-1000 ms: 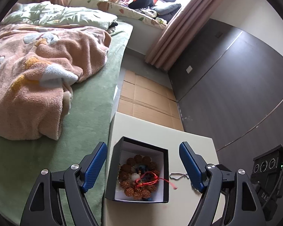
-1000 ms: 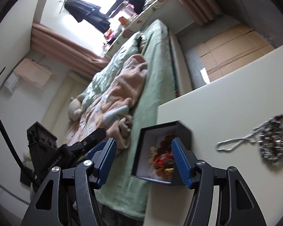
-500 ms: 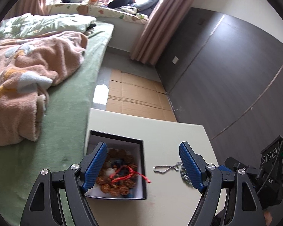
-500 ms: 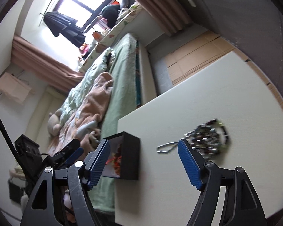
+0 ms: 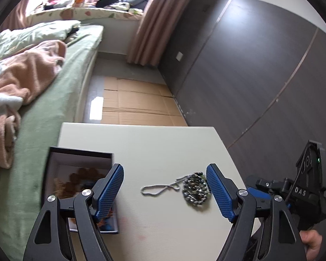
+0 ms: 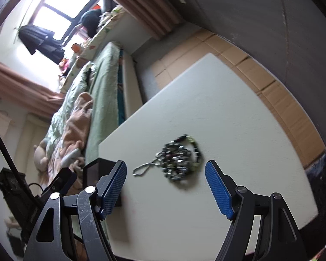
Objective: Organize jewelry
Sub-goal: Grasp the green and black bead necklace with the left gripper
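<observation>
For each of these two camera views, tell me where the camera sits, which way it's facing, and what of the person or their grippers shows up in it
Left wrist: sits on the left gripper, looks down over the table at the beaded jewelry and black box; right gripper and a hand show.
Right wrist: sits on the right gripper, looks down at the jewelry; left gripper shows at left.
Shared: jewelry, box, table, bed.
</observation>
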Demonstrator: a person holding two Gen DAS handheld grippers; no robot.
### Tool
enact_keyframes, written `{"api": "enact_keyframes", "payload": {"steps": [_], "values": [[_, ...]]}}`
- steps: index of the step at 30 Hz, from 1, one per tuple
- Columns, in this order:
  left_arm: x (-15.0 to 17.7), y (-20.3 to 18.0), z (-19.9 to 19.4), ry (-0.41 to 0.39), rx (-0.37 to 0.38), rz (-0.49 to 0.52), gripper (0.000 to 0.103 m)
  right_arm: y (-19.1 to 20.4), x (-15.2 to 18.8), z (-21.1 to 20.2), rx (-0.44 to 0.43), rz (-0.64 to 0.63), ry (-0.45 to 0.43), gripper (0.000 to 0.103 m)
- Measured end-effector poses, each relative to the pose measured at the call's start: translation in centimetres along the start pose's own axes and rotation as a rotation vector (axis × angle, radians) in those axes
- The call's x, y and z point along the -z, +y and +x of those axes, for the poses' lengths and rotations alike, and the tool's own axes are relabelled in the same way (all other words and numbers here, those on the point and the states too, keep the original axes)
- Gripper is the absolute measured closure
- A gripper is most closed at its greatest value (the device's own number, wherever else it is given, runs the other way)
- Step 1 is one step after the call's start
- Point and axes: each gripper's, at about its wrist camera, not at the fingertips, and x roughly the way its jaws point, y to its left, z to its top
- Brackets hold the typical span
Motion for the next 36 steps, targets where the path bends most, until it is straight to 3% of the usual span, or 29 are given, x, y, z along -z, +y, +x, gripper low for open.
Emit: {"api": "enact_keyframes", "payload": {"steps": [3, 7, 9, 13, 25, 36], "values": [[0.4, -1.4, 1.4, 0.033, 0.006, 0.037, 0.040, -1.0, -0.3, -0.4, 0.012, 0.026, -0.004, 0.028], [1.3, -3.2, 3.7, 0.085, 0.005, 0.096, 0.050, -2.7, -0.9, -1.1, 0.018, 0.075, -0.015, 0.028], [1.7, -3.8, 4.8, 0.116, 0.007, 0.121, 0.062, -3.2, -1.1, -1.4, 0.016, 0.086, -0.019, 0.028], [2.5, -4.4, 6.8, 0.160, 0.012, 0.146, 0.063, -3.4, -1.7, -1.9, 0.013, 0.082, -0.037, 0.028], [4.1, -5.5, 12.2, 0.250, -0.038, 0.212, 0.081, -4.4, -3.1, -2.2, 0.019, 0.097, -0.048, 0.028], [4.0, -5.8, 14.1, 0.250, -0.087, 0.267, 0.085, -4.4, -3.4, -1.9, 0.016, 0.092, -0.032, 0.028]]}}
